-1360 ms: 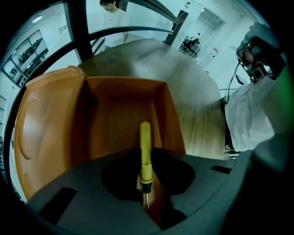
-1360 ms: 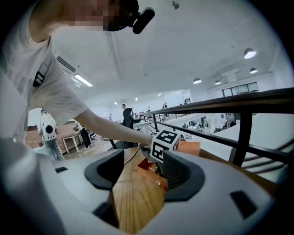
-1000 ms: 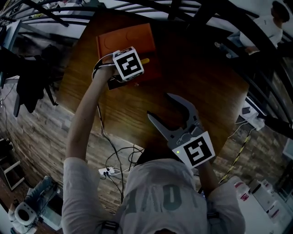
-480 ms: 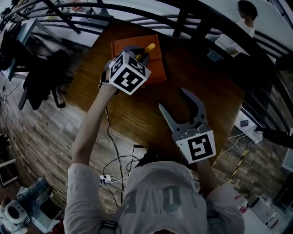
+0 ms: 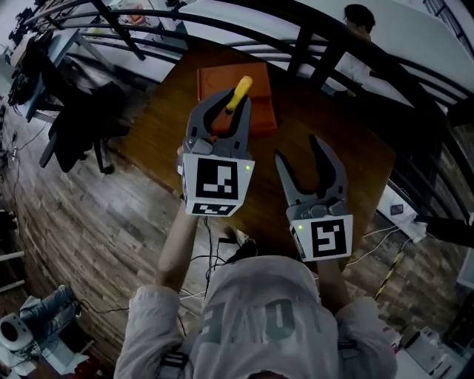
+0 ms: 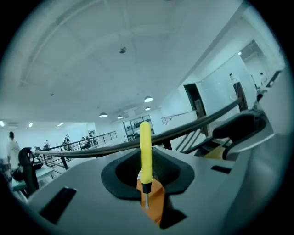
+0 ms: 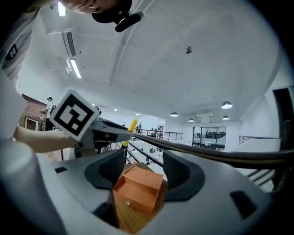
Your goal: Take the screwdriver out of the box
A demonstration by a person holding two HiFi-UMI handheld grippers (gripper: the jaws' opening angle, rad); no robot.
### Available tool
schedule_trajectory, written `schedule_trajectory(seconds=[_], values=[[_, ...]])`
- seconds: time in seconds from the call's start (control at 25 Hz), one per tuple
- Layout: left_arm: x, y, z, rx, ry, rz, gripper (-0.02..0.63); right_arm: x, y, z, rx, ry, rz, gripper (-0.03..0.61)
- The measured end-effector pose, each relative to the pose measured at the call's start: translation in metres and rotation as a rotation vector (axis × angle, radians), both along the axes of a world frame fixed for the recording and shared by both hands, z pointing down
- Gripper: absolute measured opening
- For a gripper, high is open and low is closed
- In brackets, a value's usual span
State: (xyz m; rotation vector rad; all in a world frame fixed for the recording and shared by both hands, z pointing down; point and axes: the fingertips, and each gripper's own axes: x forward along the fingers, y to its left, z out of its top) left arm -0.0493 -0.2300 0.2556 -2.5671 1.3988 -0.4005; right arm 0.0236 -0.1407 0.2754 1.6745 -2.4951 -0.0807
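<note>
My left gripper (image 5: pixel 233 104) is held high over the brown table (image 5: pixel 318 111), shut on a yellow-handled screwdriver (image 5: pixel 239 93). In the left gripper view the screwdriver (image 6: pixel 145 151) stands upright between the jaws, metal tip down. The orange box (image 5: pixel 255 104) lies on the table's far side, below and beyond the left gripper. My right gripper (image 5: pixel 298 148) hovers to the right of it, open and empty. In the right gripper view the box (image 7: pixel 138 190) sits between the jaws (image 7: pixel 142 170) with its lid up, and the left gripper's marker cube (image 7: pixel 73 114) is at left.
A dark curved railing (image 5: pixel 311 29) runs behind the table. A black chair with clothes on it (image 5: pixel 81 122) stands at the left. Cables (image 5: pixel 222 244) lie on the wooden floor by the table's near edge. A person (image 5: pixel 359 18) stands far beyond the railing.
The left gripper has come up from the box with the screwdriver and swung from pointing down to about level. The right gripper has risen a little and stayed open.
</note>
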Motion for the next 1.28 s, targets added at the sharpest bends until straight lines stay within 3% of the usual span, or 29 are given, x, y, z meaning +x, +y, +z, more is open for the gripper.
schedule_trajectory(seconds=[0.16,0.28,0.36,0.52,0.72,1.28], values=[[-0.035,0.048,-0.035,0.088,0.256,-0.134,0.078,-0.001,0.007,-0.014,0.025,-0.084,0.024,0.255],[-0.052,0.081,-0.040,0.156,0.372,-0.180,0.078,-0.002,0.006,-0.017,0.026,-0.160,0.031,0.255],[-0.055,0.096,-0.034,0.203,0.379,-0.180,0.078,-0.005,0.005,-0.015,0.008,-0.209,0.027,0.255],[-0.064,0.113,-0.008,0.130,0.380,-0.210,0.078,-0.023,0.013,-0.002,-0.058,-0.305,-0.024,0.255],[-0.059,0.117,0.000,0.108,0.376,-0.203,0.078,-0.025,0.016,0.007,-0.074,-0.248,-0.014,0.255],[-0.062,0.113,-0.002,0.117,0.382,-0.219,0.078,-0.017,0.014,0.014,-0.111,-0.286,-0.022,0.255]])
